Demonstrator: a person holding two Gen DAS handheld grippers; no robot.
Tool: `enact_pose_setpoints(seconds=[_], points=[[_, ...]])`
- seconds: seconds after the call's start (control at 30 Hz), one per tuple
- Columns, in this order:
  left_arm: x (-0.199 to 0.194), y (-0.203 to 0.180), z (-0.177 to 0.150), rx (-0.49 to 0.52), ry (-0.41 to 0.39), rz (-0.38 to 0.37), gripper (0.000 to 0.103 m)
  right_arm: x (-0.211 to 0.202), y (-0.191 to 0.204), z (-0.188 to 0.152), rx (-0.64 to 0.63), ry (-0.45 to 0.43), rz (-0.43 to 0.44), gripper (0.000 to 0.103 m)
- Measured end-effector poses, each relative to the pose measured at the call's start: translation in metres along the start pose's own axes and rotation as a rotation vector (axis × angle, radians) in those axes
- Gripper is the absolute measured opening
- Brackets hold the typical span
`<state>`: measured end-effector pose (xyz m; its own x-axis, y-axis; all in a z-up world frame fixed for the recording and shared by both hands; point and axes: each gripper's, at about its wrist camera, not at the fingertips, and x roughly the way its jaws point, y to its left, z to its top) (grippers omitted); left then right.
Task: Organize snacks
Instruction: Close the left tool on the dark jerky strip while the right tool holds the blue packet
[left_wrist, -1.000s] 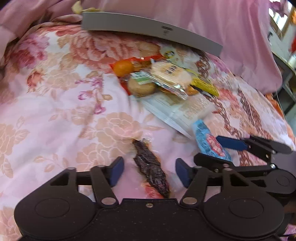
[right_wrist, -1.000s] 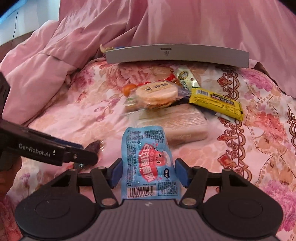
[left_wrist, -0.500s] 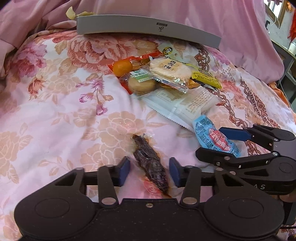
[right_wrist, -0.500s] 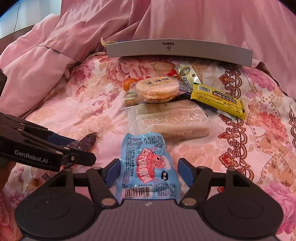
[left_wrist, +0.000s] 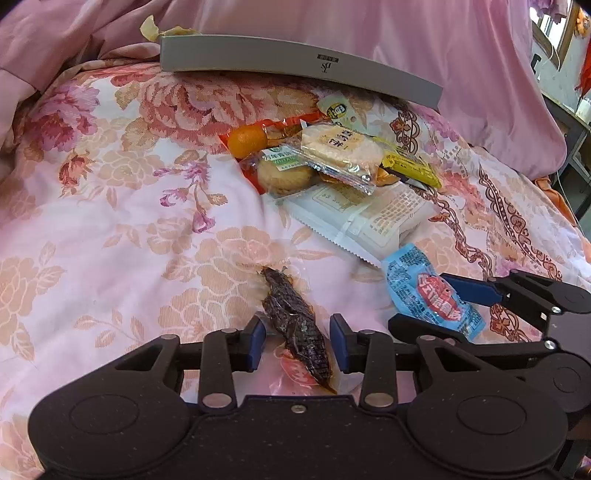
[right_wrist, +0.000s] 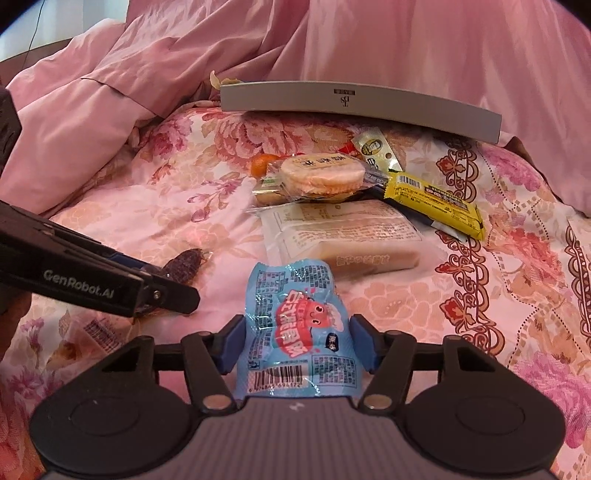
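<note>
the left gripper sits low over a floral quilt with a dark snack lying lengthwise between its blue pads. its jaws have just been closing; a narrow gap shows on each side of the snack, so they straddle it without pinching. the snack's clear wrapper spreads on the quilt under the near end.

the right gripper is just to the right, with a blue packet standing between its pads. its jaws have just been closing too, and both pads meet the packet's edges, pinching it. the packet's barcode end is near, its crimped top far.

farther back lies a pile of snacks: a round rice cracker pack on top, a flat white pack beneath it, a yellow bar to the right, an orange at the left edge. beyond the pile a grey box lid lies across the quilt, against a pink blanket.
</note>
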<state>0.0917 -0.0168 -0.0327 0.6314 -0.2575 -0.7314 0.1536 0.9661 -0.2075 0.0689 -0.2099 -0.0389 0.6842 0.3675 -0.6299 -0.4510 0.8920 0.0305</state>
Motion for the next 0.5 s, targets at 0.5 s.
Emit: enact_pose_setpoints(seconds=[0.5], points=[[-0.0045, -0.0025, -0.0025, 0.009, -0.042, -0.047, 0.03, -0.0071, 0.0015, -0.0035, 0.003, -0.026, -0.003, 0.064]])
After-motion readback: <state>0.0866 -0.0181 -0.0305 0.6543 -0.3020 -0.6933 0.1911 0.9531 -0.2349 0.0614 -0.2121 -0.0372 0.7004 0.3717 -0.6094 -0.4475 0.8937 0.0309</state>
